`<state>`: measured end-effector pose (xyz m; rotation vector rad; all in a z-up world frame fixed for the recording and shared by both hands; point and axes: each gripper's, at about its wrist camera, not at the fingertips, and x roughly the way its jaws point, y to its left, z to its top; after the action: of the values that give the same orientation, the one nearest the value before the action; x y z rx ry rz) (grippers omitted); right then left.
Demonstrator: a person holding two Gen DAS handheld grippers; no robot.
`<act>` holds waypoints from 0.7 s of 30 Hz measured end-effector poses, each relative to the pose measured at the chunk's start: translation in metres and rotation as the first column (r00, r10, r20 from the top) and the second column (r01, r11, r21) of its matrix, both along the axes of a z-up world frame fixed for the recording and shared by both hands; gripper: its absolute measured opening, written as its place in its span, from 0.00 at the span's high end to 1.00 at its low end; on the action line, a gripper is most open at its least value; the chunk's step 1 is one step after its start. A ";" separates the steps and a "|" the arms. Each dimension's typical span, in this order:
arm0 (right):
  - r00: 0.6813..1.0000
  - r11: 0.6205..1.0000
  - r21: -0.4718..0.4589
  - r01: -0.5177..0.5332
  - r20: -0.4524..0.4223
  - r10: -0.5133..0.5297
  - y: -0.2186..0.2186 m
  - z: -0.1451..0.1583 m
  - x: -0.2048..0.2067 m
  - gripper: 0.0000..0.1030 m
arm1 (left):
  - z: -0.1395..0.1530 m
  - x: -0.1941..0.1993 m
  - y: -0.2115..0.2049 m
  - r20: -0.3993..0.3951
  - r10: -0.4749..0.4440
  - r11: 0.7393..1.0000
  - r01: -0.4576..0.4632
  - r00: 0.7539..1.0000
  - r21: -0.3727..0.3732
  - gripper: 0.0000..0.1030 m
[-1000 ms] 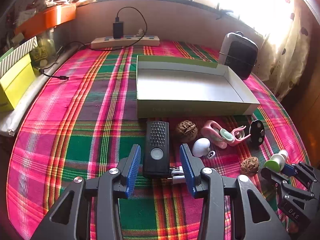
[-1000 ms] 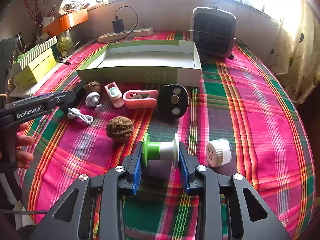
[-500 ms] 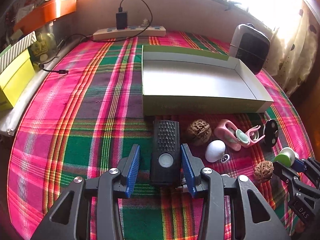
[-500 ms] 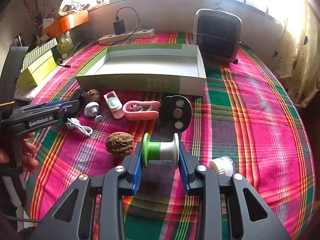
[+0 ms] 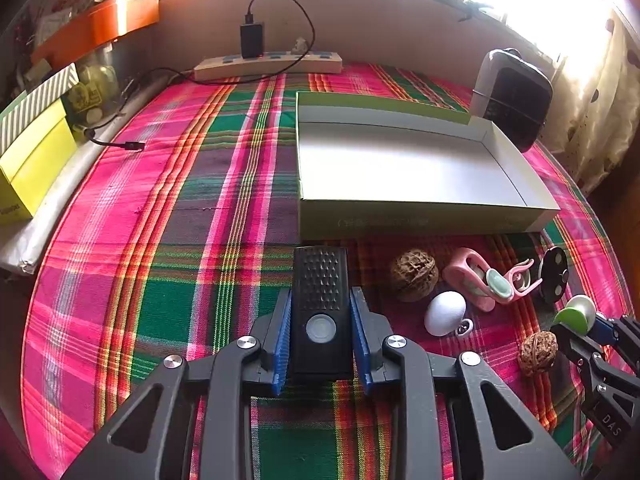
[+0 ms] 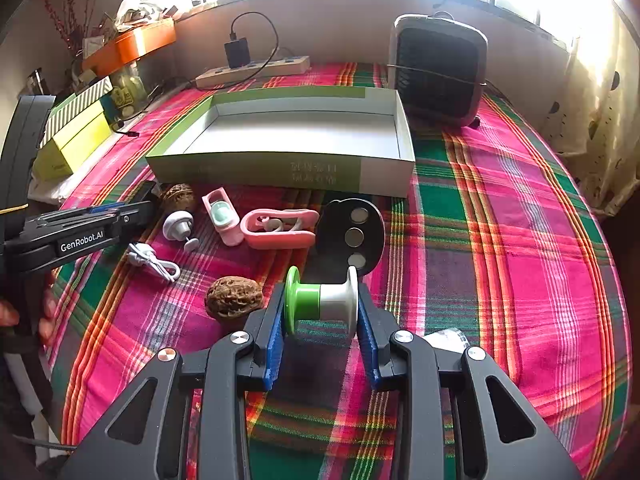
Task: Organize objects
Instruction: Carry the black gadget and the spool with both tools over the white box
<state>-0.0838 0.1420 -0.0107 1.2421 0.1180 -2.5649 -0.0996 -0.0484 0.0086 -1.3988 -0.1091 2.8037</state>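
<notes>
Left wrist view: my left gripper point(image 5: 321, 320) is closing on the black remote-like device point(image 5: 321, 312), w/ both blue pads flush against its sides, so I read it as gripped. Device lies flat on the plaid tablecloth point(image 5: 168, 240), just in front of the open shallow box point(image 5: 420, 222), near the box's left front corner. Box interior looks bare from this angle. To the right of the device: a walnut point(image 5: 413, 274), a white egg-shaped piece point(image 5: 445, 313), a pink clip thing point(image 5: 474, 278) and a black disc point(image 5: 554, 274), all on the cloth betw. box and grippers. A 2nd walnut point(image 5: 537, 352) sits further right, just beside my right gripper point(image 5: 580, 320), which enters at the right edge w/ the green-and-white spool point(image 5: 576, 314) at its tip. Power strip point(image 5: 268, 66) w/ a plugged charger at the back wall, small heater point(image 5: 514, 98) behind the box's right end.

Right wrist view: right gripper point(image 6: 322, 312) is clamped on the spool point(image 6: 322, 300), pads on its two flanges, green end left, white end right. Spool sits in front of the black disc point(image 6: 352, 236) and right of a walnut point(image 6: 233, 298). Box point(image 6: 280, 168) is beyond, well apart. Left gripper point(image 6: 120, 212) shows at the left edge, a person's fingers point(image 6: 46, 316) below it; can't tell its grip from here. White cable bundle point(image 6: 154, 260) lies near it.
</notes>
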 end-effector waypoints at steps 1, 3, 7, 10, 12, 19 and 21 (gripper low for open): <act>1.000 1.000 0.000 0.000 0.000 0.000 0.000 0.000 0.000 0.67 | 0.000 0.000 0.000 -0.001 0.000 1.000 0.000 1.000 -0.001 0.76; 1.000 1.000 0.000 -0.001 0.000 0.001 0.000 0.000 0.000 0.67 | 0.000 0.000 0.000 0.000 0.000 1.000 0.000 1.000 -0.001 0.76; 1.000 1.000 0.002 -0.003 0.000 0.003 -0.001 0.000 -0.001 0.67 | 0.000 0.000 0.000 0.000 0.001 1.000 -0.001 1.000 0.000 0.76; 1.000 1.000 0.001 -0.003 0.000 0.003 -0.001 0.000 -0.001 0.67 | 0.000 0.001 0.000 0.002 0.001 1.000 -0.001 1.000 -0.001 0.76; 1.000 1.000 0.002 -0.004 -0.001 0.004 -0.002 0.001 -0.002 0.67 | 0.001 0.002 0.000 0.003 0.002 1.000 -0.002 1.000 -0.002 0.76; 1.000 1.000 0.000 -0.006 -0.009 0.006 -0.001 0.004 -0.002 0.67 | 0.005 0.007 -0.003 -0.006 0.001 1.000 -0.001 1.000 -0.002 0.76; 1.000 1.000 0.001 -0.008 -0.012 0.008 -0.001 0.006 -0.002 0.67 | 0.010 0.009 -0.004 -0.013 -0.002 1.000 0.002 1.000 -0.003 0.76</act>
<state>-0.0853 0.1410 -0.0048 1.2238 0.1267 -2.5662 -0.0908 -0.0523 0.0183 -1.3804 -0.1033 2.8118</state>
